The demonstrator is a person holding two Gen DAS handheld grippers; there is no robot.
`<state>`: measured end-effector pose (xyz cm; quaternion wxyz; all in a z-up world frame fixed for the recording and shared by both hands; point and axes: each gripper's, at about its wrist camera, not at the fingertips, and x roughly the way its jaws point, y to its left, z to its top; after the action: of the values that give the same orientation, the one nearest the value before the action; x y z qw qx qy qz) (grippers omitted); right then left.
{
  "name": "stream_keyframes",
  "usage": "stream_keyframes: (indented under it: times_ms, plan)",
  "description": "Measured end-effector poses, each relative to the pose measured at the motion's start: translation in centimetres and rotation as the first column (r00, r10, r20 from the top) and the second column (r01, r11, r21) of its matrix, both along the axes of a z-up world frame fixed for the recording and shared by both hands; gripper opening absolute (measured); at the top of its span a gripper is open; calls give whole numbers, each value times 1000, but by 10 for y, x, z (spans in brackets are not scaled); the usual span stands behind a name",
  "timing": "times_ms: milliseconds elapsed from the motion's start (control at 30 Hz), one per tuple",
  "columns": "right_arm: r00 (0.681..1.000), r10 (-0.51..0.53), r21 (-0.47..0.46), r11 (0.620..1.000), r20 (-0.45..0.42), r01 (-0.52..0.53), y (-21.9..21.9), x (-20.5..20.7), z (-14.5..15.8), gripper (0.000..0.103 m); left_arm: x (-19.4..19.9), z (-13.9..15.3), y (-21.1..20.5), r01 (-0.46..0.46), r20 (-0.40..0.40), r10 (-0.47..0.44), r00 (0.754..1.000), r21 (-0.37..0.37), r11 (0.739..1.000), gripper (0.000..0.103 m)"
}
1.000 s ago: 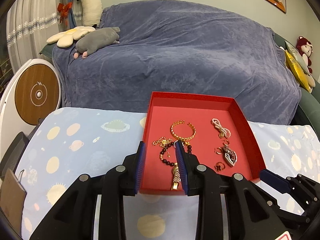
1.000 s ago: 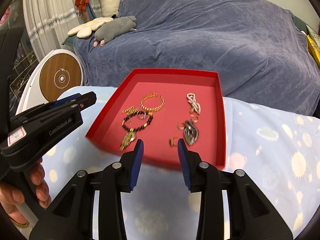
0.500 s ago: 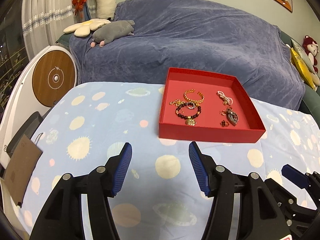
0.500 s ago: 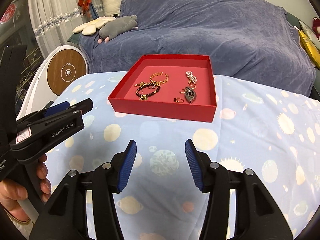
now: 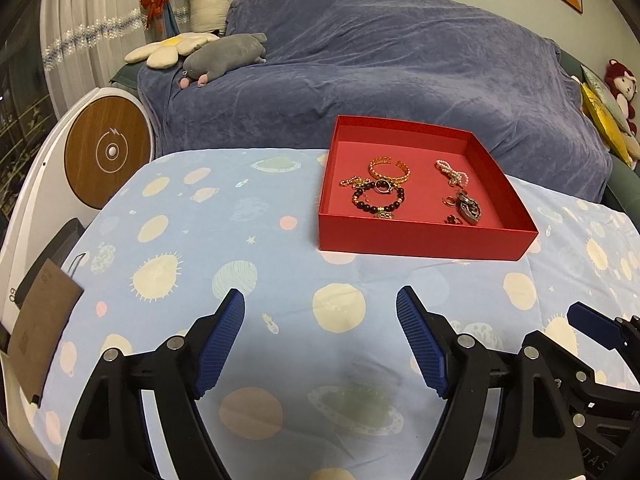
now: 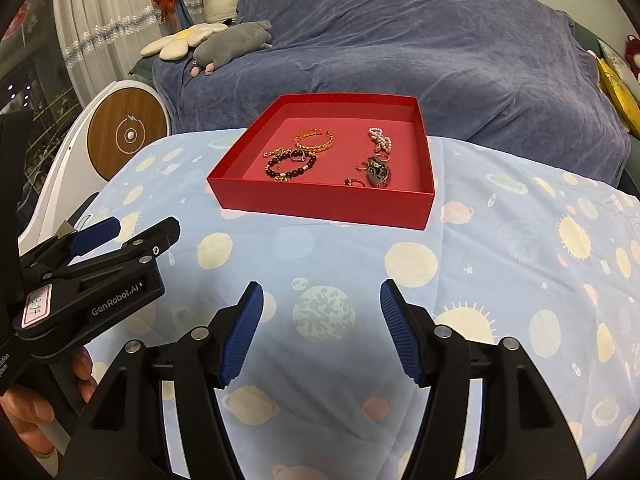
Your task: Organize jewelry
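A red tray [image 5: 424,240] stands on the table; it also shows in the right wrist view [image 6: 320,206]. Inside lie a gold bangle [image 5: 390,170], a dark bead bracelet [image 5: 378,200], a thin gold chain [image 5: 352,181], a pearl piece [image 5: 452,172], a dark pendant [image 5: 470,208] and small rings [image 5: 450,201]. My left gripper [image 5: 320,340] is open and empty, well short of the tray. My right gripper [image 6: 320,332] is open and empty, also back from the tray. The left gripper [image 6: 96,256] shows at the left of the right wrist view.
The table wears a light blue planet-print cloth [image 5: 224,248]. A blue-covered sofa [image 5: 380,80] with plush toys [image 5: 224,58] stands behind. A white and wood round device [image 5: 106,152] stands at the left. A brown paper bag [image 5: 40,328] hangs at the table's left edge.
Both grippers have pulled back from the tray toward the near side of the table. The left gripper has opened wide. The jewelry stays in the tray.
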<state>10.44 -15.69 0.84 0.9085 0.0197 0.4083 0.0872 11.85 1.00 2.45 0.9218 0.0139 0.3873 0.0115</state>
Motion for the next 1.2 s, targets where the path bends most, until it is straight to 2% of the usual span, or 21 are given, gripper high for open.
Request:
stream_keyframes:
  times_ms: [300, 1200]
  plan:
    - [1000, -7, -17, 1000, 2, 7, 2, 2, -4, 66, -2, -10, -5, 8, -20, -8, 1000, 23, 1000, 77]
    - [1000, -5, -26, 1000, -6, 5, 6, -1, -10, 67, -4, -16, -10, 13, -49, -11, 999, 31, 999, 78]
